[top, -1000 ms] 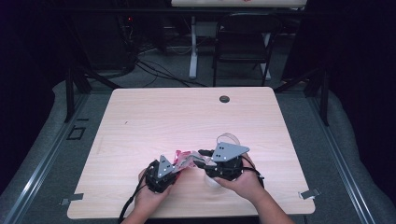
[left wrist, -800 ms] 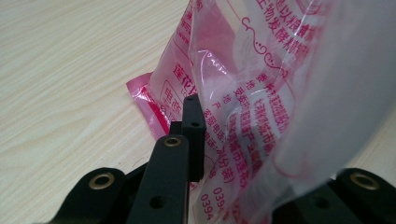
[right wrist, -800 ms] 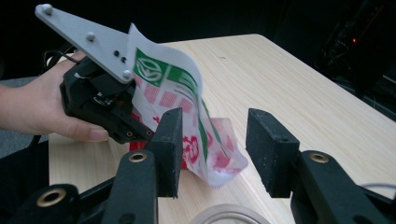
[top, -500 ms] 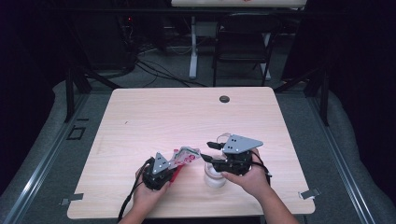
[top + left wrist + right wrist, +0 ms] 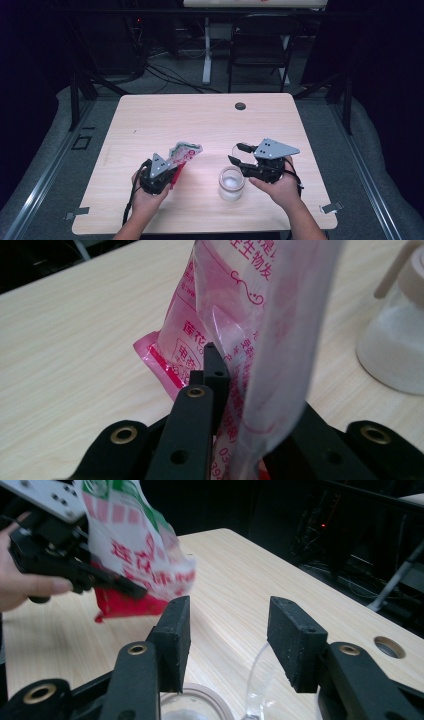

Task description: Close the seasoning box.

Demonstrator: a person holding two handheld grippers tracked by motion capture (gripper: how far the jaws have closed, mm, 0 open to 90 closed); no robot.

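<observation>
Left side of the wooden table [image 5: 150, 115]: the left gripper [image 5: 176, 167], in the person's left hand [image 5: 145, 197], has its jaws clamped on the lower part of a pink-and-white plastic packet [image 5: 184, 152], having just been closing on it. The packet is off the tabletop, tilted up and away toward the table's middle; in the left gripper view the crinkled film with red print [image 5: 235, 330] rises straight out from between the black jaws. A grey three-cornered plate sits on top of this gripper. Centre, near the front edge: a small clear glass jar [image 5: 231, 183] with white contents stands upright on the table, just right of the packet and apart from it. Right of the jar: the right gripper [image 5: 237, 154], in the right hand [image 5: 280, 187], is held above and just beside the jar. Its jaws stand wide apart with nothing between them, having just been opening; in the right gripper view the jar's rim [image 5: 195, 692] lies below the spread pads, untouched. Far edge of the table: a small dark round grommet [image 5: 240, 106]. Beyond the table, a dark folding chair [image 5: 260, 47] stands on the floor.
</observation>
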